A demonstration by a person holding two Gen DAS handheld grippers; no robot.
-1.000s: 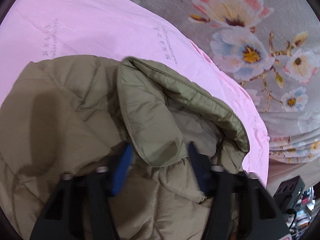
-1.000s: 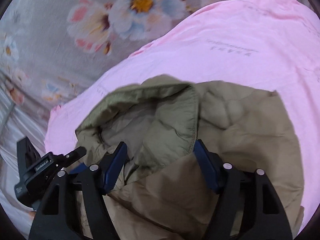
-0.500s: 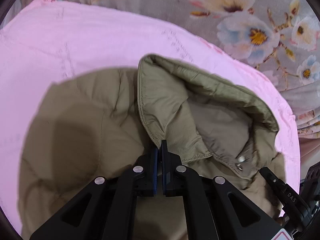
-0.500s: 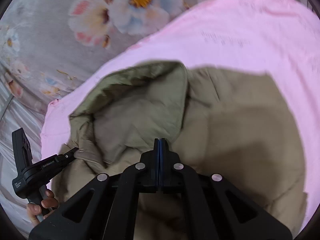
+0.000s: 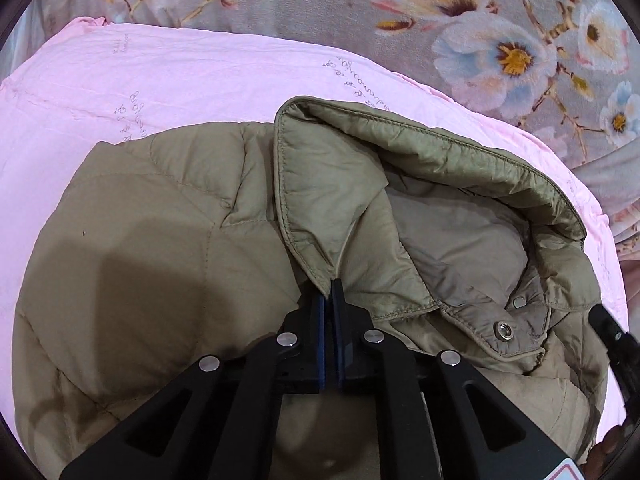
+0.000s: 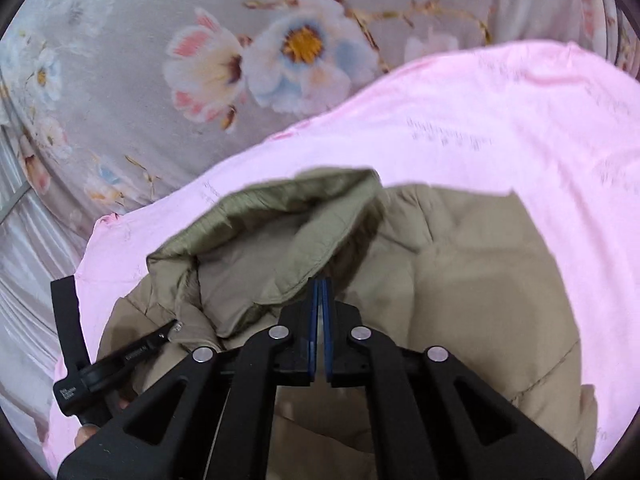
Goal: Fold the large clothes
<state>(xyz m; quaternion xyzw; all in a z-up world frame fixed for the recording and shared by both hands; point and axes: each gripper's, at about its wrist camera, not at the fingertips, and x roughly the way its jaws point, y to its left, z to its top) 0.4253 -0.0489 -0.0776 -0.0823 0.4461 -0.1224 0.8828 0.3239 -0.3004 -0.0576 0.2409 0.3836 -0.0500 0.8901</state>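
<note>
Both grippers (image 5: 330, 288) (image 6: 320, 284) clamped on jacket collar (image 5: 320, 200).

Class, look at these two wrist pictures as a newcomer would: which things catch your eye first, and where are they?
First, the khaki padded jacket fills the lower middle of both views, its collar standing open. It lies on a pink sheet, with a grey flowered bedcover beyond it at the top. In each view a black gripper, the left gripper and the right gripper, is shut on the collar's edge.
</note>
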